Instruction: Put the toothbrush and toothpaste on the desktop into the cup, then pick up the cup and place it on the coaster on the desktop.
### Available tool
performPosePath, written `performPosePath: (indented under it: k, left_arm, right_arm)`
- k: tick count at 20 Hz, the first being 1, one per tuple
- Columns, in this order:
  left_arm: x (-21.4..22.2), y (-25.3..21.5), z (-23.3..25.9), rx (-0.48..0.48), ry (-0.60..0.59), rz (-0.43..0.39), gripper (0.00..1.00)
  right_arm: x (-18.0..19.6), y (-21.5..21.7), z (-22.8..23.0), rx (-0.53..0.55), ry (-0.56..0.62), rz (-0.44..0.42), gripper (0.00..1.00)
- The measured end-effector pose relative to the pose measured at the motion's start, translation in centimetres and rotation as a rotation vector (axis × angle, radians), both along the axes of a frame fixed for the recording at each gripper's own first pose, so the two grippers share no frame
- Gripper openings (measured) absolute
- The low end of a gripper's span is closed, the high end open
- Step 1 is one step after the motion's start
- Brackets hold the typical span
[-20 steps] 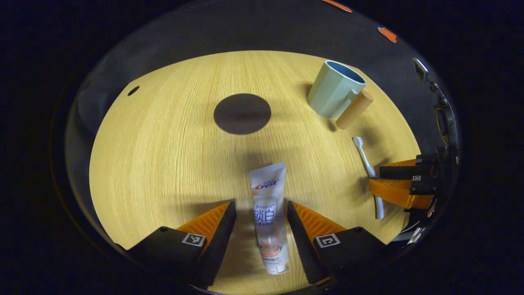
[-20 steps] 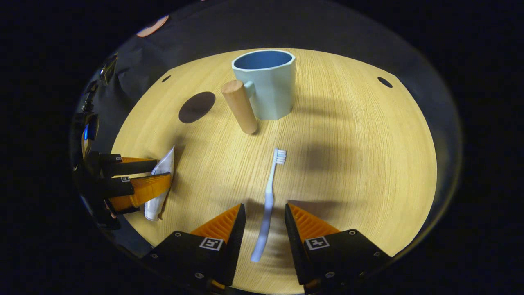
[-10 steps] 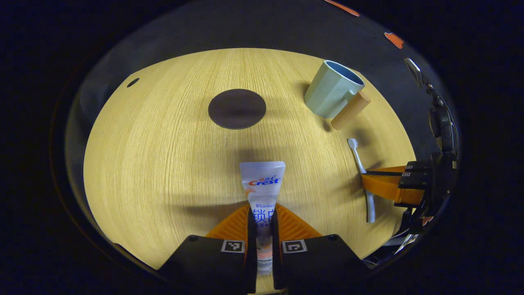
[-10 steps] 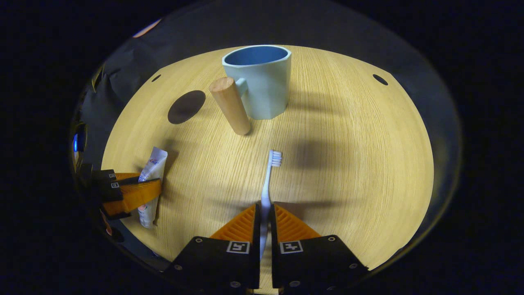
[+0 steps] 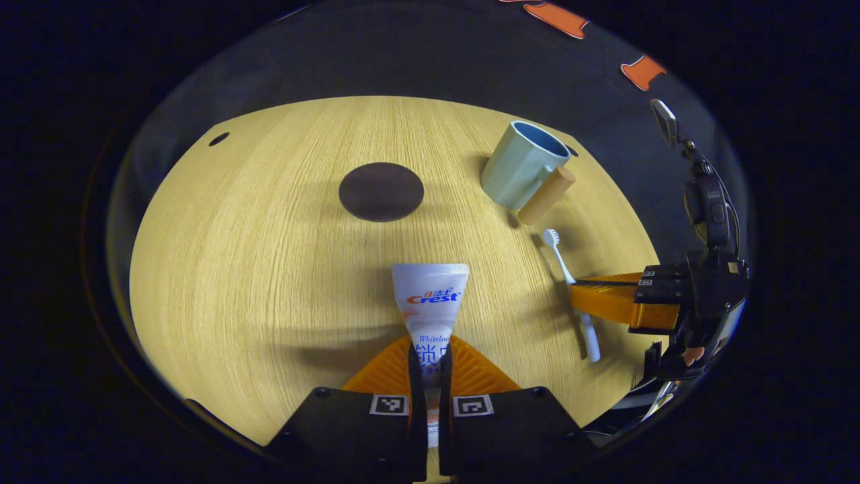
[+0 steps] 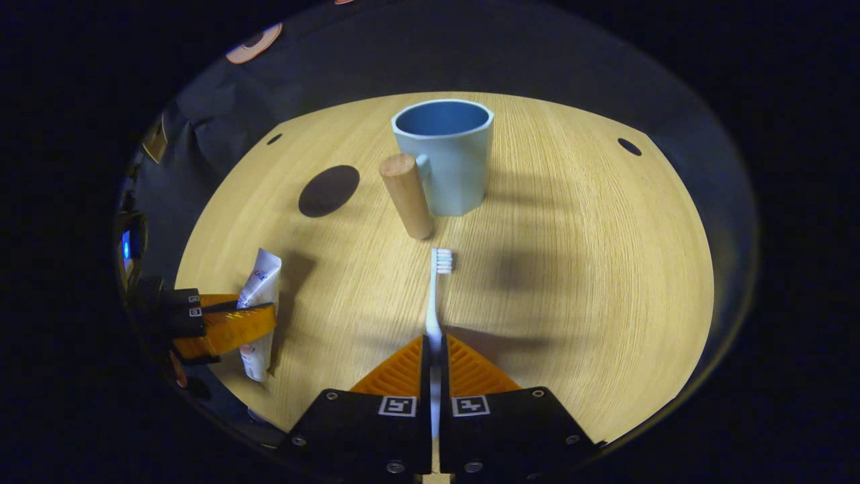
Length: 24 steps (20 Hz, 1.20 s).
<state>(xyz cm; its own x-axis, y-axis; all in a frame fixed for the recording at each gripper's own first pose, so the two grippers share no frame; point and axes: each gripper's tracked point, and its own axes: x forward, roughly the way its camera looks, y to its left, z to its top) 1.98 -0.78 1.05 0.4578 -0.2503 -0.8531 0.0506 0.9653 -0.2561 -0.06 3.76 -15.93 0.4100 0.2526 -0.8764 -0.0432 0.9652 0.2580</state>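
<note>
Left gripper view has the left gripper (image 5: 430,366) low over the near edge of the worktop (image 5: 255,255), its two orange fingers closed tight on the lower half of the one toothpaste (image 5: 428,302) tube, whose flat crimped end points toward the middle of the worktop. Toward the right edge, the right gripper (image 5: 581,296) reaches in level, clamped across the single toothbrush (image 5: 568,282); fingertips of the hand holding it show under its black body. Right gripper view shows the same grip from behind — both fingers pressed onto the toothbrush handle, bristle head aimed at the one cup (image 6: 447,158). The cup stands upright and empty near the far edge, its wooden handle (image 6: 408,195) turned toward the toothbrush head. One dark round coaster (image 5: 381,191) lies bare — well apart from the cup, toward the far left. Nothing stands between either gripper and the cup.
</note>
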Motion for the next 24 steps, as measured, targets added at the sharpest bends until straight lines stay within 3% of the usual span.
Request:
performPosePath:
  k: [4,10,19,24]
  left_arm:
    - [-1.6,1.0,4.8,-0.015,-0.059,0.018,0.10]
    - [-2.2,1.8,9.1,-0.013,-0.178,0.023,0.10]
    - [-2.4,3.1,14.3,0.015,-0.353,0.036,0.10]
    - [-2.1,3.3,16.0,0.013,-0.407,0.052,0.10]
  right_arm:
    - [1.0,-0.3,1.4,0.034,-0.087,-0.016,0.05]
    - [3.4,-1.0,3.7,0.044,-0.308,-0.034,0.05]
    - [9.1,-2.9,10.1,0.080,-0.692,-0.071,0.05]
    - [12.6,-3.8,13.8,0.030,-0.918,-0.080,0.05]
